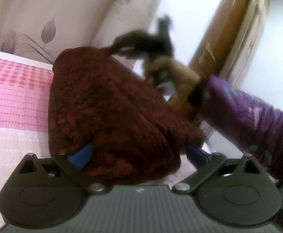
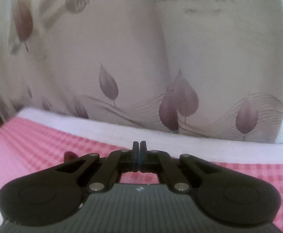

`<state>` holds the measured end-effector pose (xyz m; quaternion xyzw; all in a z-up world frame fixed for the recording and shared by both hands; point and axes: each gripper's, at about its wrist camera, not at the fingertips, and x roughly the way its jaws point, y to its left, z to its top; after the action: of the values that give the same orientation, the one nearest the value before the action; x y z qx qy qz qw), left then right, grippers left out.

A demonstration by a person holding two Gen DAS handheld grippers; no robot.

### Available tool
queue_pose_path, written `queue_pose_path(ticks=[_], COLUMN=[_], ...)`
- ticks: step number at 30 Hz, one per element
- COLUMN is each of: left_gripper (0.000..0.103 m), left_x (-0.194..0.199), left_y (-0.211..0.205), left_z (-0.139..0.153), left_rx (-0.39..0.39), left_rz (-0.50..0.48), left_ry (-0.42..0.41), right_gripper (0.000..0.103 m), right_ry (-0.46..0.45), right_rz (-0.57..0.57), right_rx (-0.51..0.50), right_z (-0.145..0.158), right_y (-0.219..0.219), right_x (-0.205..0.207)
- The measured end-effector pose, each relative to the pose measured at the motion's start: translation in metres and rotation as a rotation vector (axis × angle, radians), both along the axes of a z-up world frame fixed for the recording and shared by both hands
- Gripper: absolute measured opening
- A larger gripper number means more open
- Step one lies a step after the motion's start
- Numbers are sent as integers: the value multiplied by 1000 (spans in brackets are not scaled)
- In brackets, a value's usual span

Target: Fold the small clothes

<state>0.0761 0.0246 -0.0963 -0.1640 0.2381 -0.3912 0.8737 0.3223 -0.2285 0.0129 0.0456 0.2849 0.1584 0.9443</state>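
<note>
Maroon garment (image 1: pixel 110 112) bunched between the left gripper (image 1: pixel 137 153) fingers, right gripper (image 2: pixel 139 155) closed on nothing.

Left jaws stand wide, blue pads (image 1: pixel 81 155) either side of the dark red cloth, which lies heaped on the pink checked bedspread (image 1: pixel 15 89); whether the pads press it, I cannot tell. Beyond it, blurred, a purple sleeve (image 1: pixel 248 116) reaches in. Right fingers meet tip to tip over the bedspread, facing the leaf-print curtain (image 2: pixel 122 58).

A dark red, knobbly-textured garment (image 1: pixel 110 112) lies bunched in a rounded heap on the pink checked bedcover (image 1: pixel 15 89). Its near end sits between the left gripper's blue fingertips (image 1: pixel 81 155), bulging over them.
</note>
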Motion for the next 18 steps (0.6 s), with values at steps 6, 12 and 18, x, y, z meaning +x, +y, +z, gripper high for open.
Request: queue_pose_path(ticks=[6,12,18], left_gripper=[103,103,103], left_x=[0,-2,-7], left_y=[8,5,-4], left_z=[-3,-1,4], left_rx=[-56,-28,97], left_rz=[-2,-6,-6], left_ry=[14,-3,-47], right_gripper=[63,97,72], right_ry=[-10,106,243], right_rz=[116,124,122], right_rx=[157,170,261], right_z=[44,33,-1], right_y=[-27,-44,-33], right_x=[-69,-196,-253])
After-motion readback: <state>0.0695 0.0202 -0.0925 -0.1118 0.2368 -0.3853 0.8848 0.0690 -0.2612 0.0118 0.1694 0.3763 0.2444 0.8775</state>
